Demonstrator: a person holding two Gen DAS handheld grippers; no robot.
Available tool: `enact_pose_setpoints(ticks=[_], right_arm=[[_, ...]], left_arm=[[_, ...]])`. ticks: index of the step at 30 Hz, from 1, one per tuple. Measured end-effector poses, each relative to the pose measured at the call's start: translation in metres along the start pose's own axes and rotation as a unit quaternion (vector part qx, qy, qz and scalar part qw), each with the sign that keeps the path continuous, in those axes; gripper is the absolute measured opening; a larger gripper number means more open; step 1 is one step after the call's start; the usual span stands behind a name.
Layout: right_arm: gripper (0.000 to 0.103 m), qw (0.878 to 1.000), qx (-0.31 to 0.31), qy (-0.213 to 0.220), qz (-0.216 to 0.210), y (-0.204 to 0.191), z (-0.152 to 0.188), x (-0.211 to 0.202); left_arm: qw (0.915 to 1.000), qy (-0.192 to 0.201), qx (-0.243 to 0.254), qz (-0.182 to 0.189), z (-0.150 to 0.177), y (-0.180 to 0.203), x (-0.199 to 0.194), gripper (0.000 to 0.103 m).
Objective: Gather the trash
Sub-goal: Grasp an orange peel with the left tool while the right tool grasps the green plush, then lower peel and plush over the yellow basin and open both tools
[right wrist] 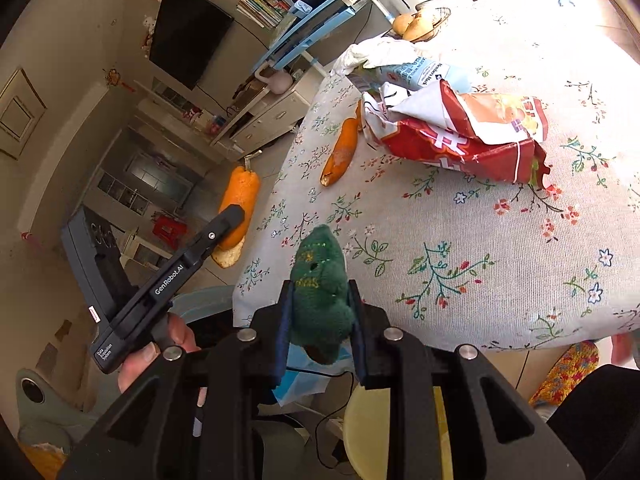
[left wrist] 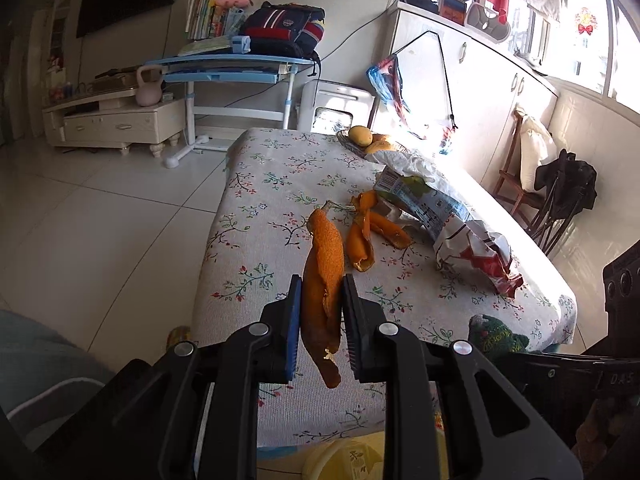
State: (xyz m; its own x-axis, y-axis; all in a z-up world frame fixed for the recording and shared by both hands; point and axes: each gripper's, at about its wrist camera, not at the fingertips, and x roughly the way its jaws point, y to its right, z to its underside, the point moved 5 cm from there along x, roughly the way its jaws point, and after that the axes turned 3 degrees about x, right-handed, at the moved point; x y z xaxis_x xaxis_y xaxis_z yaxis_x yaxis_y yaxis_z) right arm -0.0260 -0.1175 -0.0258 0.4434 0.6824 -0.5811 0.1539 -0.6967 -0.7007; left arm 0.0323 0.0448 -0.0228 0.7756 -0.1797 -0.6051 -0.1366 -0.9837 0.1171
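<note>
My left gripper point(left wrist: 322, 284) is shut on a long strip of orange peel point(left wrist: 322, 264), which hangs between the blue pads above the table's near left edge. The right wrist view shows that same gripper point(right wrist: 236, 220) and peel point(right wrist: 240, 196) just off the table's edge. My right gripper point(right wrist: 320, 286) is shut on a green knitted piece point(right wrist: 320, 280) over the near edge of the floral tablecloth point(right wrist: 480, 240). More peel point(left wrist: 360, 240) lies on the cloth, beside a crumpled red and white bag point(left wrist: 480, 256) and a blue and white carton point(left wrist: 424, 200).
A basket of fruit point(left wrist: 372, 142) and a crumpled white wrapper point(left wrist: 404, 162) sit at the table's far end. Something round and yellow point(right wrist: 368, 432) stands on the floor below the near edge. A chair point(left wrist: 520, 184) is to the right, with tiled floor point(left wrist: 100, 232) on the left.
</note>
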Motion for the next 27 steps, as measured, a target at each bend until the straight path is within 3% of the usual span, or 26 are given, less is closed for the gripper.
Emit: enact_pose_setpoints(ticks=[11, 17, 27], right_arm=[[0.026, 0.998, -0.019, -0.036, 0.054, 0.002, 0.022, 0.013], [0.026, 0.995, -0.029, -0.051, 0.077, 0.001, 0.028, 0.023], [0.029, 0.990, -0.047, -0.073, 0.110, 0.003, 0.035, 0.040]], left_arm=[[0.9967, -0.032, 0.060, 0.044, 0.047, 0.046, -0.025, 0.019], [0.9899, -0.067, 0.101, 0.073, 0.073, 0.073, -0.028, 0.019], [0.9757, -0.126, 0.154, 0.093, 0.111, 0.099, -0.029, 0.021]])
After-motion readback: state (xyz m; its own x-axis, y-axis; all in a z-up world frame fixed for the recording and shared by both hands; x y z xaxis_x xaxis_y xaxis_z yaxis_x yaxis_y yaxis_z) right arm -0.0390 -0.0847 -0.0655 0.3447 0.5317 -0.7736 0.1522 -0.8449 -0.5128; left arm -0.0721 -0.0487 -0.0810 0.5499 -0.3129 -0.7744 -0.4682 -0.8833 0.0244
